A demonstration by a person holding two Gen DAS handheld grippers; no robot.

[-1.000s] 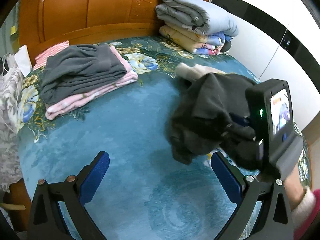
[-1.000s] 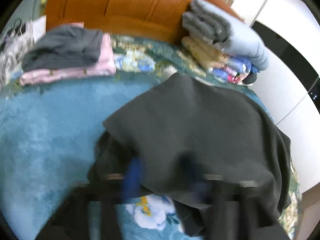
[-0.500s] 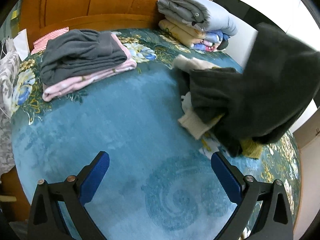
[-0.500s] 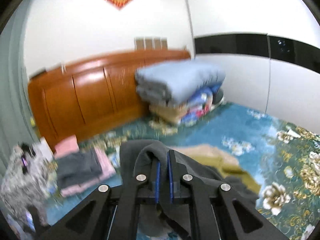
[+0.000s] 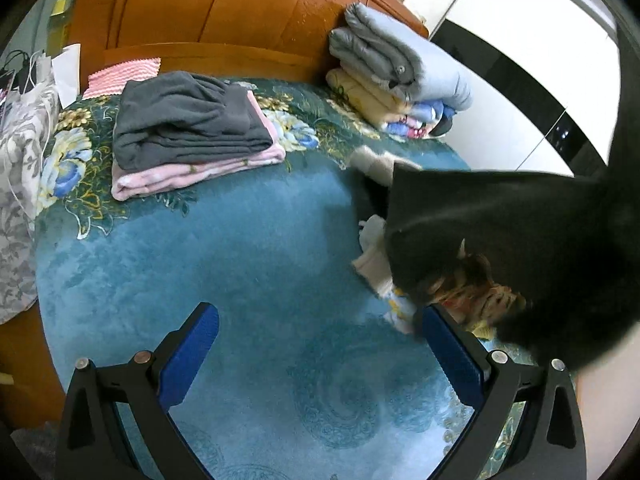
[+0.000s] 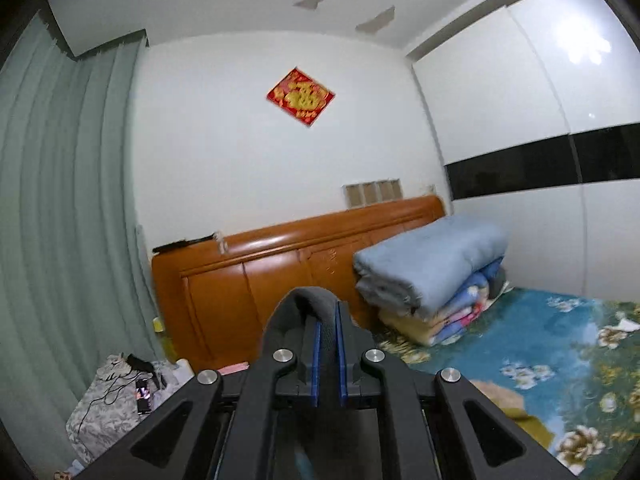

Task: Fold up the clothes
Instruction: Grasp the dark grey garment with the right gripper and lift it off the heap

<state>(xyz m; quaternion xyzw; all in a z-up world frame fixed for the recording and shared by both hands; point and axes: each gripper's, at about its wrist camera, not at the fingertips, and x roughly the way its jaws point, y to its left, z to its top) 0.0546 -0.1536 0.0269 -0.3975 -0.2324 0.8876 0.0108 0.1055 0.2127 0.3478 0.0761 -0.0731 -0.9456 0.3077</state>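
Teal floral bedspread (image 5: 240, 264), wooden headboard (image 5: 208, 12)

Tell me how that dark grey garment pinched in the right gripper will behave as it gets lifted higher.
Probably floppy: the dark grey garment hangs in a loose sheet and bends limply over the right gripper. It looks thick and fleecy, so likely fairly heavy for cloth. Its trailing end may drag the other clothes beneath it.

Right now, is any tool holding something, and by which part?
The right tool pinches the dark grey garment at a bunched fold. The left tool is open, holding nothing.
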